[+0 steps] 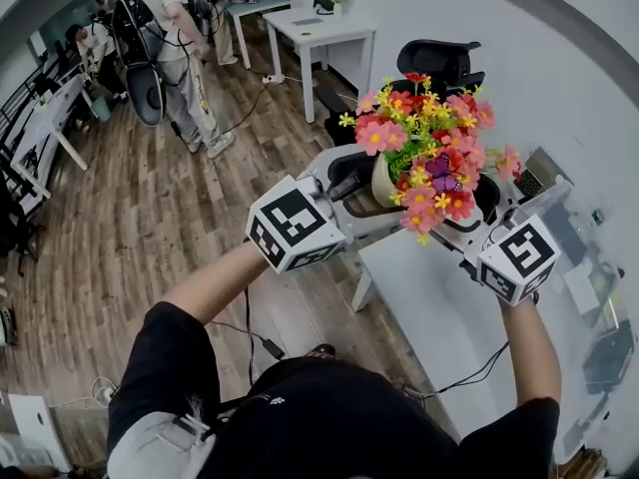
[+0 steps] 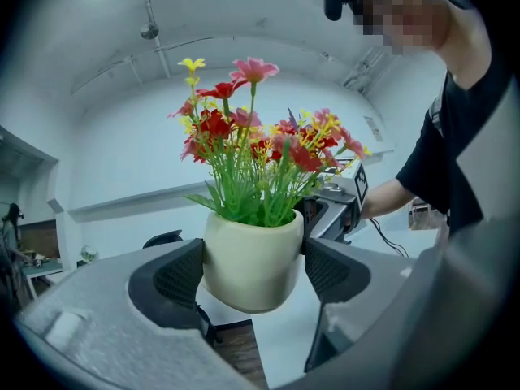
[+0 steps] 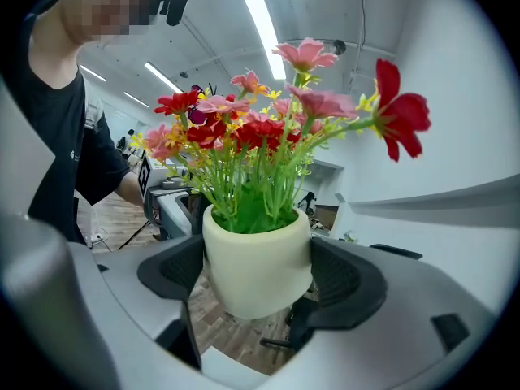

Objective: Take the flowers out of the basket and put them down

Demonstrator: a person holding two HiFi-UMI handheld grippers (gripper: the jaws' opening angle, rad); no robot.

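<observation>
The left tool (image 2: 253,273) is clamped on the cream pot (image 2: 250,250), its two dark pads pressing the pot's opposite sides. The right tool (image 3: 258,281) grips the same pot from the other direction, pads tight against the wall, so both tools share the load. The pot sits upright, with nothing under its rounded base: it hangs in the air. Out of it rise the flowers (image 1: 424,148), a bunch of red, pink and yellow blooms on green stems, with a small purple butterfly among them.

In the head view the bunch is held up in front of the person. The white table (image 1: 439,317) lies below and to the right, and the wooden floor (image 1: 150,218) is to the left. No basket shows in any view, so the lifting-out looks done and the carry is in hand.

What remains is the setting down. That calls for lowering the pot level onto a bare part of the table until its base rests, then parting both tools together so it does not tip.
</observation>
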